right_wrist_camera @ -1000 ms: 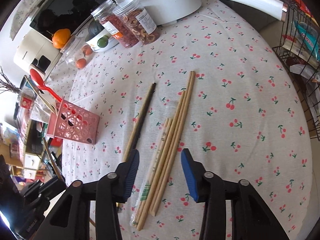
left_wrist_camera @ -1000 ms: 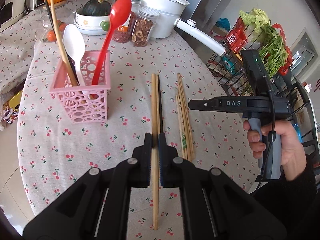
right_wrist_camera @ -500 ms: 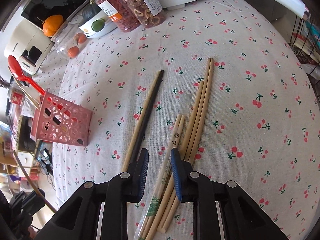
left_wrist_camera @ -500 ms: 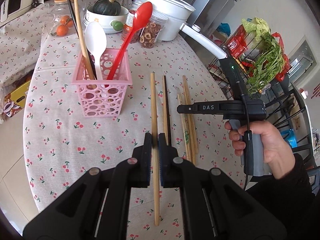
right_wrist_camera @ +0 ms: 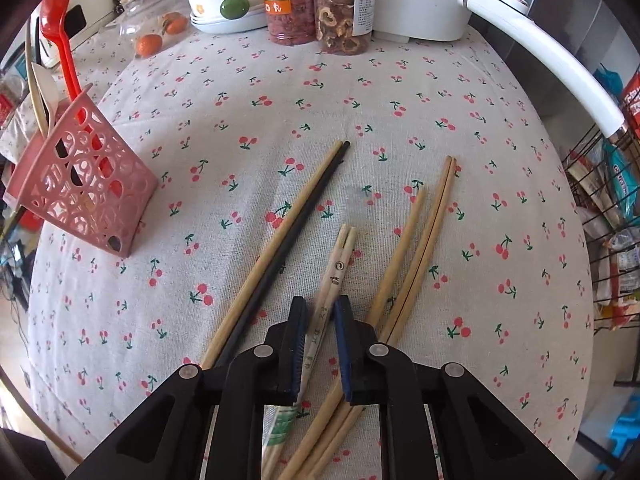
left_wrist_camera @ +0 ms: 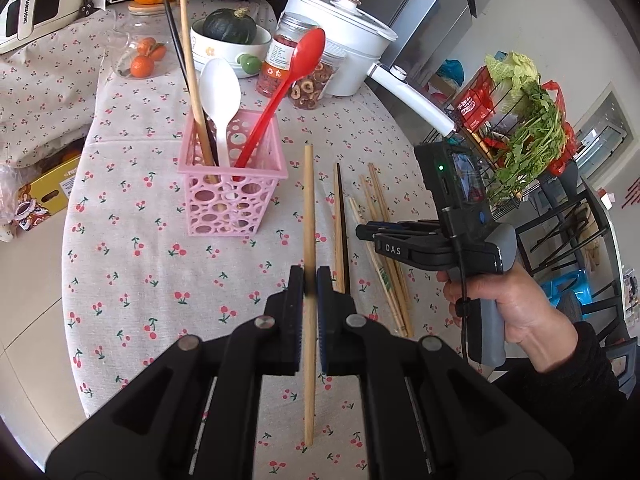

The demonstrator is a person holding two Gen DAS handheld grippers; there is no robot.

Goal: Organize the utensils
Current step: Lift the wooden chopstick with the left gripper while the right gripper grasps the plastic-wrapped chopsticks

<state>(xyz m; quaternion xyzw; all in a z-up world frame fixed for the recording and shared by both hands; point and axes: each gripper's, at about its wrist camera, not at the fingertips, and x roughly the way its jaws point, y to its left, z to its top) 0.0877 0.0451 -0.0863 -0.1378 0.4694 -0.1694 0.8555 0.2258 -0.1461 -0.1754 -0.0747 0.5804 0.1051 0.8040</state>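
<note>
Chopsticks are the business here. The left claw is clamped tight on one long pale wooden chopstick, gripped near its middle, so the stick juts forward past the fingertips and back toward the camera. Compared with a second ago, this chopstick has come up off the cherry-print tablecloth surface and away from the black chopstick it lay beside; the black one stays flat on the cloth, now just right of the left claw. The pink perforated plastic utensil basket sits ahead and left of the raised stick's tip, larger and nearer the centre of the left view than before. It holds a white plastic spoon, a red plastic spoon, a wooden chopstick and a black one, all standing tilted.

The right claw was wide apart a second ago; its jaws have since narrowed to a slim gap and now straddle a paper-sleeved pair of disposable chopsticks lying on the cloth. Whether the pads actually touch the sleeve cannot be told. Three bare bamboo chopsticks lie just right of that pair, partly under the right finger. In the right view a pale chopstick still appears beside the black one.
</note>
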